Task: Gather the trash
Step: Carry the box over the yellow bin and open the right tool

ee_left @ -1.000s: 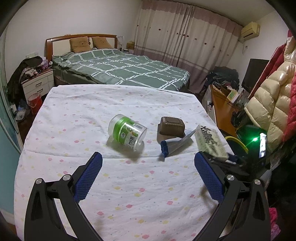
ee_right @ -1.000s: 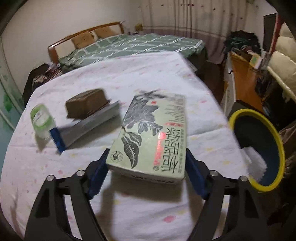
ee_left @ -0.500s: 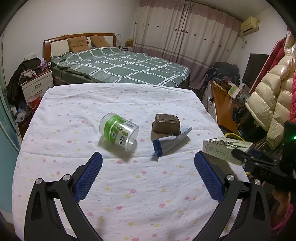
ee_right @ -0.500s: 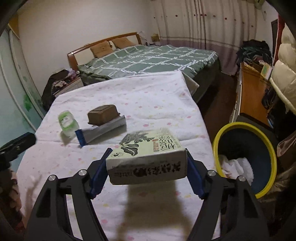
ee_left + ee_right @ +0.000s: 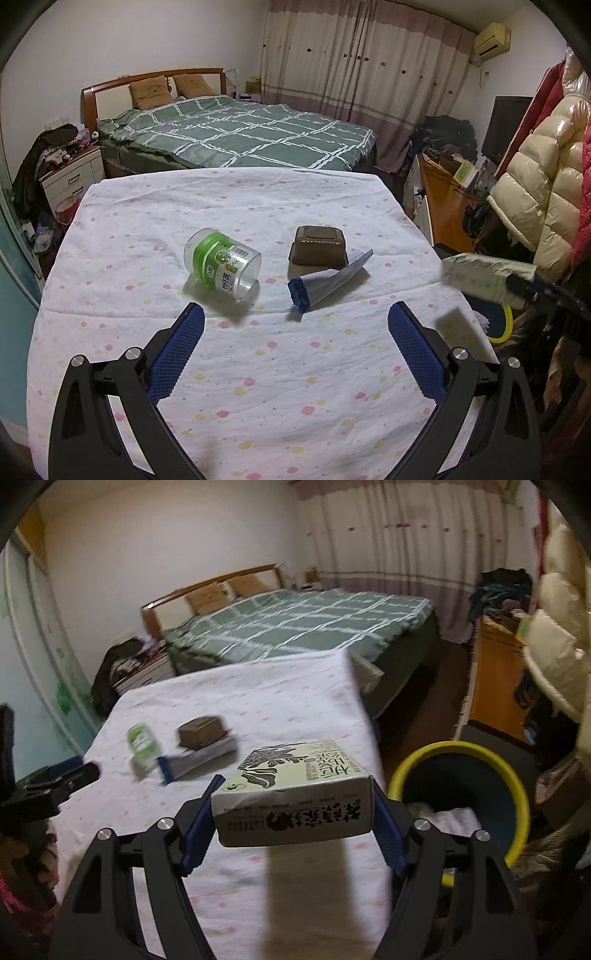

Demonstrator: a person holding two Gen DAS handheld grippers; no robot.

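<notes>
My right gripper (image 5: 295, 805) is shut on a pale green tea box (image 5: 295, 790), held in the air above the table's right edge. The same box (image 5: 480, 275) shows blurred at the right of the left wrist view. A yellow-rimmed bin (image 5: 461, 797) with white paper inside stands on the floor to the right of the box. My left gripper (image 5: 295, 332) hangs open over the table with nothing between its fingers. Ahead of it lie a clear jar with a green label (image 5: 221, 264), a brown plastic tub (image 5: 319, 245) and a blue-ended wrapper (image 5: 325, 282).
The table carries a white flowered cloth (image 5: 240, 369). Behind it is a bed with a green checked cover (image 5: 236, 136). An orange desk (image 5: 443, 199) and hanging puffer coats (image 5: 535, 184) crowd the right side. A nightstand (image 5: 70, 181) stands at the left.
The right gripper has lifted the tea box off the table and carried it back and right, toward the bin. The left gripper has shifted a little; the jar, tub and wrapper lie as before.
</notes>
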